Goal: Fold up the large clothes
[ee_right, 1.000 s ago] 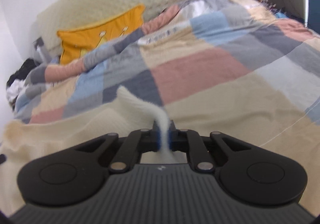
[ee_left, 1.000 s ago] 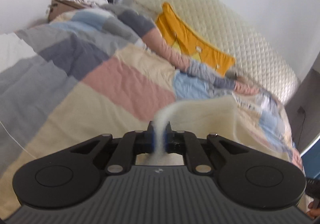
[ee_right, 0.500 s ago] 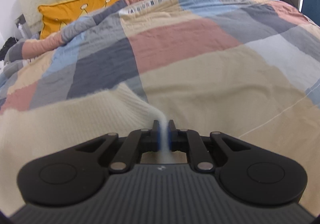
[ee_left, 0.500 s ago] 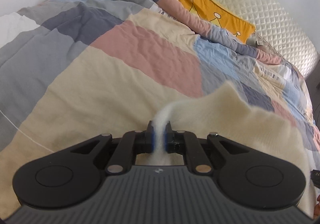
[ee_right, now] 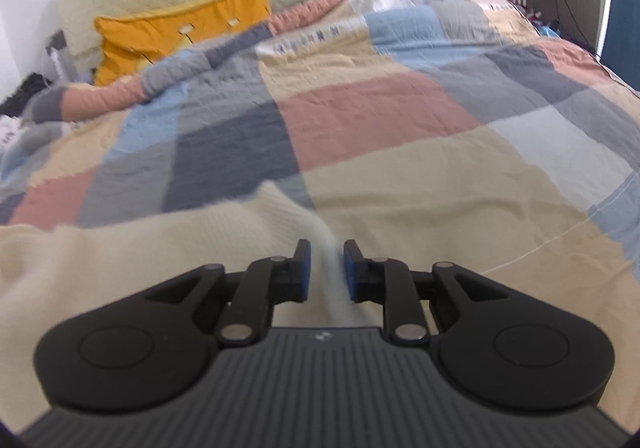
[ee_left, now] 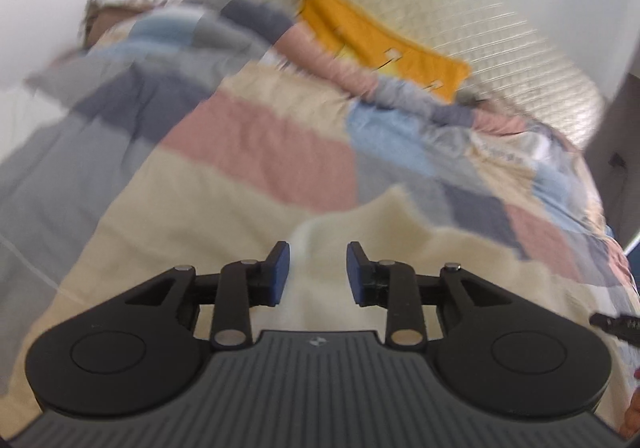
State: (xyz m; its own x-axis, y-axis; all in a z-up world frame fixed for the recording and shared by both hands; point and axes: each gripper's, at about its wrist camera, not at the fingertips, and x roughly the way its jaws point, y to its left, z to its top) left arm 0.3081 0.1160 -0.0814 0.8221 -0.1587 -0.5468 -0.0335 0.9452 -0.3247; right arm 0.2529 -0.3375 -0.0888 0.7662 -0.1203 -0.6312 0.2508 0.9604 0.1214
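Your left gripper (ee_left: 316, 268) has just been opening, pads clear of the cream sweater (ee_left: 400, 248) below. Your right gripper (ee_right: 325, 268) has also just been opening; a sweater (ee_right: 120, 248) fold runs between its pads, apparently unpinched. The sweater lies flat, stretching sideways between both grippers, on the patchwork quilt (ee_right: 380, 108). Beyond sit a yellow pillow (ee_right: 180, 28) and quilted headboard (ee_left: 500, 28).

A cream knitted sweater (ee_right: 132, 248) lies spread on the bed, over the patchwork quilt (ee_right: 380, 108). Its ribbed edge faces the pillows, and a raised fold of it stands loose between each gripper's parted pads.
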